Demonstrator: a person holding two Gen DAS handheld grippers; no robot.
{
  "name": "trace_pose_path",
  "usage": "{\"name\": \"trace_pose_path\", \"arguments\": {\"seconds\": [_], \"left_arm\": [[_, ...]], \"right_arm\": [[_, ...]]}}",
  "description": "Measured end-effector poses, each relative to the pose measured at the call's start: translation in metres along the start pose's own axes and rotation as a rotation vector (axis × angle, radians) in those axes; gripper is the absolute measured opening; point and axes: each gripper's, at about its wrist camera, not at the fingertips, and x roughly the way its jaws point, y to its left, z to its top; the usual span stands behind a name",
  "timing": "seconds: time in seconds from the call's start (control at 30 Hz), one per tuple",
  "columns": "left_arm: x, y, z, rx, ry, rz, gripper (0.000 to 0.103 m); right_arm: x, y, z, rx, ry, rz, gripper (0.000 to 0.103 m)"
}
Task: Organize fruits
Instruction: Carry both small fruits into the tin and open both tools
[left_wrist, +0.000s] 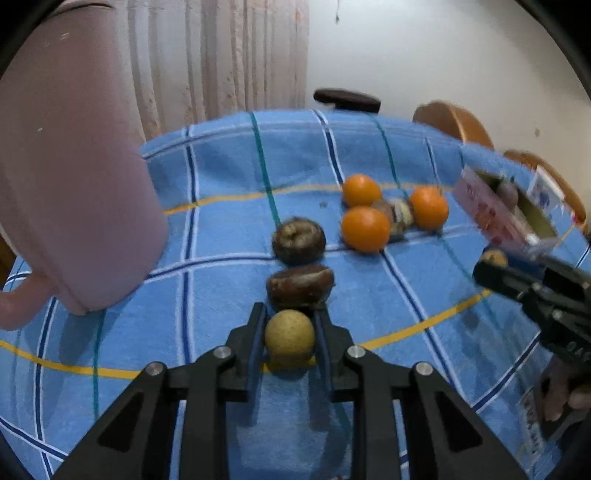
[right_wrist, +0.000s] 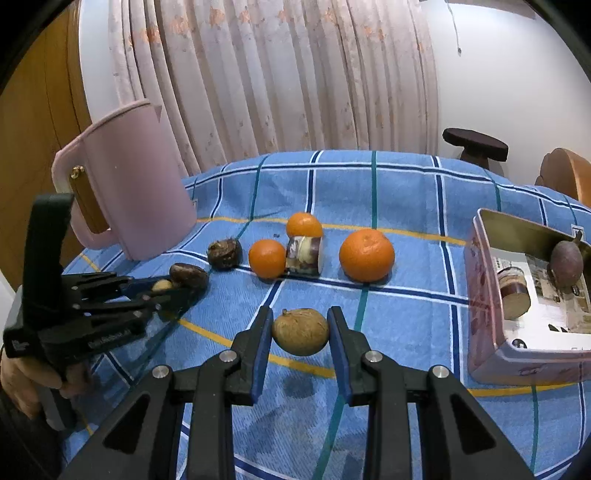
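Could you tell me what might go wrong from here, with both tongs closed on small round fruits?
1. The left tongs grip the small yellow-brown round fruit right against a wrinkled dark brown fruit; lifting could knock it rolling.
2. The right tongs hold a tan round fruit by its curved sides above the blue checked tablecloth; it might slip before reaching the pink rectangular tin.

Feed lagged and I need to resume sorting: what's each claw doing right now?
Left claw: shut on a small round yellowish-tan fruit on the blue checked tablecloth.
Right claw: shut on a round tan-brown fruit, lifted clear of the cloth.
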Motion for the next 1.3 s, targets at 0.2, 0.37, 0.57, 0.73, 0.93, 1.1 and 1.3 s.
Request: {"name": "trace_pose_path", "arguments": {"seconds": [0.2,0.37,0.57,0.73,0.93,1.1,1.3], "left_arm": [[-0.02,0.015,0.001,-0.09,-0.116,-0.02,0.027],[-0.019,0.001,0.001,-0.091,-0.164,0.042,0.027],[-0.025,-0.039,0.004,-0.105,-0.254,0.079,0.027],[-0.022,-0.083,0.011,-0.08,-0.27,0.084,0.027],[-0.01,-0.138,0.026,-0.05,-0.271,0.071,0.027],[-0.001,-0.182,0.041,-0.034,-0.279,0.054,0.027],[0.008,-0.228,0.054,0.004,-0.286,0.026,0.027]], "right_arm": [[-0.012,-0.004,0.002,0.009,-0.045,0.023,0.032],[-0.021,-0.011,0.001,0.004,-0.078,0.053,0.032],[-0.035,-0.03,0.003,0.022,-0.12,0.053,0.032],[-0.048,-0.054,0.005,0.027,-0.153,-0.008,0.032],[-0.07,-0.095,0.01,0.051,-0.214,-0.102,0.032],[-0.084,-0.135,0.011,0.057,-0.241,-0.208,0.032],[-0.091,-0.18,0.009,0.074,-0.226,-0.287,0.032]]}}
